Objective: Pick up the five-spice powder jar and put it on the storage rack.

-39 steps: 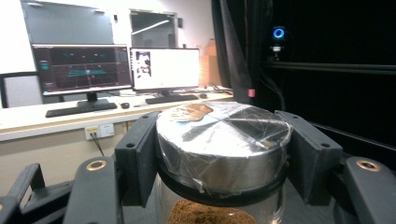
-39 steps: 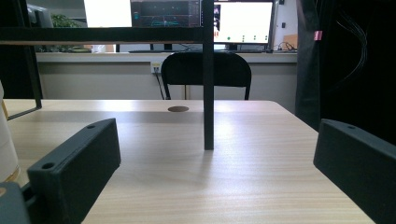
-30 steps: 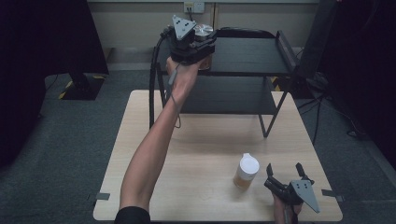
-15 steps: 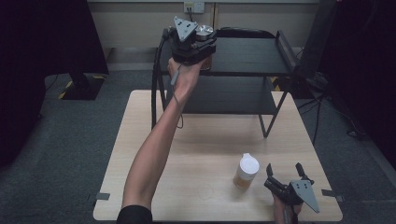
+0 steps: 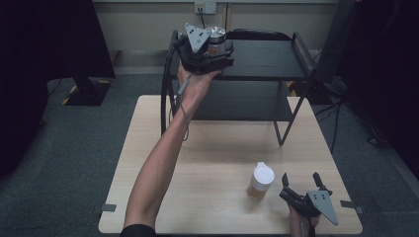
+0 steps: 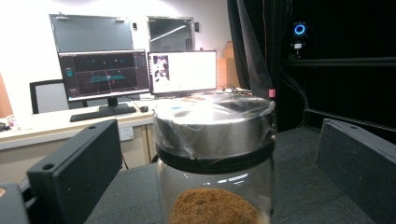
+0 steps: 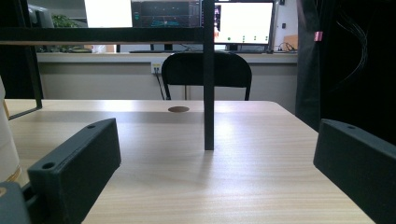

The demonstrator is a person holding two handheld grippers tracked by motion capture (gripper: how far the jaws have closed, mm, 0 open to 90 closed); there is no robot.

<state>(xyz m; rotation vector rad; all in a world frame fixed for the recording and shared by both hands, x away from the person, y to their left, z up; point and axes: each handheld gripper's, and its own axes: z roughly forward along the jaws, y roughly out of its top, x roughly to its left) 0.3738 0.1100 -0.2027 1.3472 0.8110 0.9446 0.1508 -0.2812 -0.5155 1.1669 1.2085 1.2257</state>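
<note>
Left tool (image 5: 213,48) up at the rack's (image 5: 276,61) top shelf, jaws wide open either side of the jar (image 6: 215,158); no contact visible. Jar has a metal lid under plastic film, brown powder inside, and stands on the shelf. Right tool (image 5: 302,185) rests low on the surface (image 5: 217,163), jaws wide open, empty, just beside a cup (image 5: 261,180). Room: monitors (image 6: 140,72), chair (image 7: 205,74).
</note>
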